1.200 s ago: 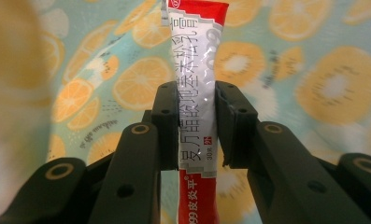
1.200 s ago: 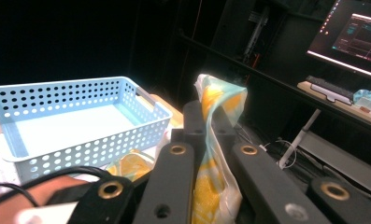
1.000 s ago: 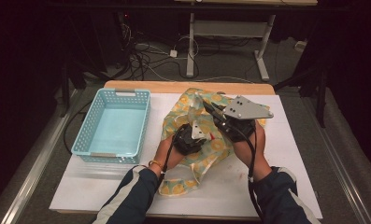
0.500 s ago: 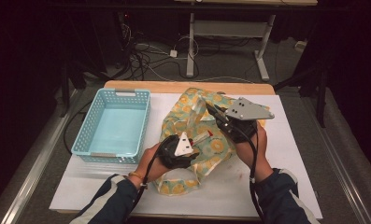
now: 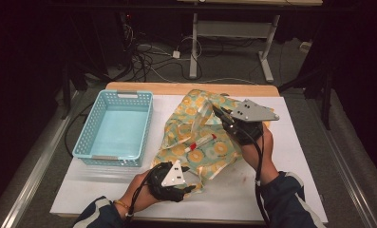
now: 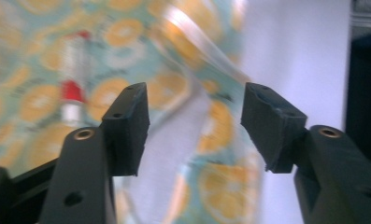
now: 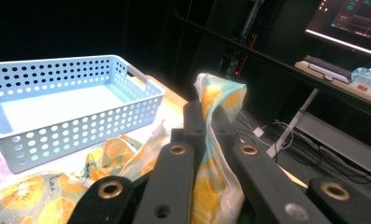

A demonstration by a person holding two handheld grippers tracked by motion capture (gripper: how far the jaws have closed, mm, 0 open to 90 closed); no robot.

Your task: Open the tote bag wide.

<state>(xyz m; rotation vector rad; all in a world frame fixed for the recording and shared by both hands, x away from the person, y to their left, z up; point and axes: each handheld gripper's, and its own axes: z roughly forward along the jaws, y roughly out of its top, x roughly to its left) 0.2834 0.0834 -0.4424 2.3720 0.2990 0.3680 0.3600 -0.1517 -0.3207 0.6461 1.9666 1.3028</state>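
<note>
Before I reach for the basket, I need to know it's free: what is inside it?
The blue basket looks empty; its bare floor shows. The near wall hides a thin strip of floor behind it.

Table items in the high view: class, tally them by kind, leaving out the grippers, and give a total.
Light blue perforated basket: 1
Orange-slice print cloth: 1
Red and white tube lying on the cloth: 1
Total: 3

So the cloth [image 5: 210,142] is a teal fabric with orange citrus-slice print, crumpled mid-frame on the white table, just right of the blue basket [image 5: 115,128]. One fold is pulled up off the table. A red-and-white marker [image 5: 200,142] lies on top, near the cloth's center.
</note>
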